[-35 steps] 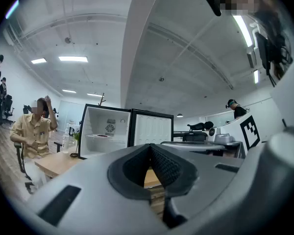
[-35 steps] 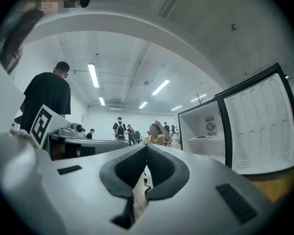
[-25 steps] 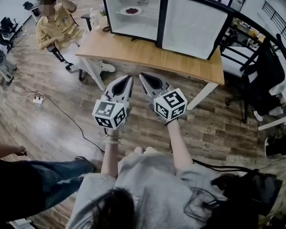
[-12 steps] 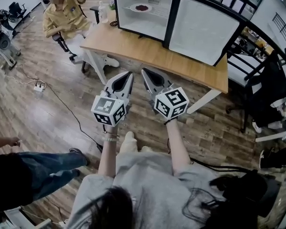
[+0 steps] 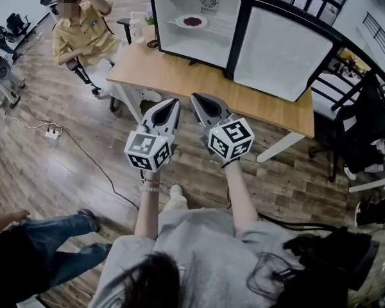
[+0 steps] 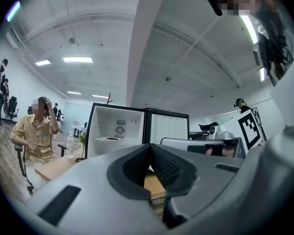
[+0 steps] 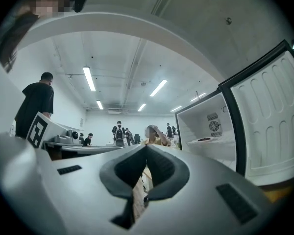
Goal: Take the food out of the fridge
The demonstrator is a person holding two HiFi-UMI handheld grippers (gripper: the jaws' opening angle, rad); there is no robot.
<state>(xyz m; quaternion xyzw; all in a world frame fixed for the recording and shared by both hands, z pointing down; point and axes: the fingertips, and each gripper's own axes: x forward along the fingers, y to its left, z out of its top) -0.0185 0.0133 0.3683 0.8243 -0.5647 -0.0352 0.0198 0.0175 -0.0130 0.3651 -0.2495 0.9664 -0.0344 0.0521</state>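
Note:
A small fridge (image 5: pixel 191 18) stands on a wooden table (image 5: pixel 205 82), its door (image 5: pixel 279 47) swung open to the right. On its shelf lies a white plate of dark food (image 5: pixel 192 22), which also shows in the left gripper view as the plate (image 6: pixel 112 139) and in the right gripper view as the plate (image 7: pixel 204 139). Both grippers are held side by side over the floor, short of the table, pointing level at the fridge. My left gripper (image 5: pixel 174 102) is shut and empty, its pads meeting at the tip (image 6: pixel 149 146). My right gripper (image 5: pixel 196 97) is shut and empty too (image 7: pixel 146 147).
A seated person in a yellow shirt (image 5: pixel 83 24) is at the table's left end, beside a bottle (image 5: pixel 136 25). A power strip and cable (image 5: pixel 51 133) lie on the floor at left. Another person's legs (image 5: pixel 45 242) are at bottom left. Black chairs (image 5: pixel 359 108) stand at right.
Both grippers have moved forward toward the table, still side by side and shut. The table and fridge now lie nearer in the head view.

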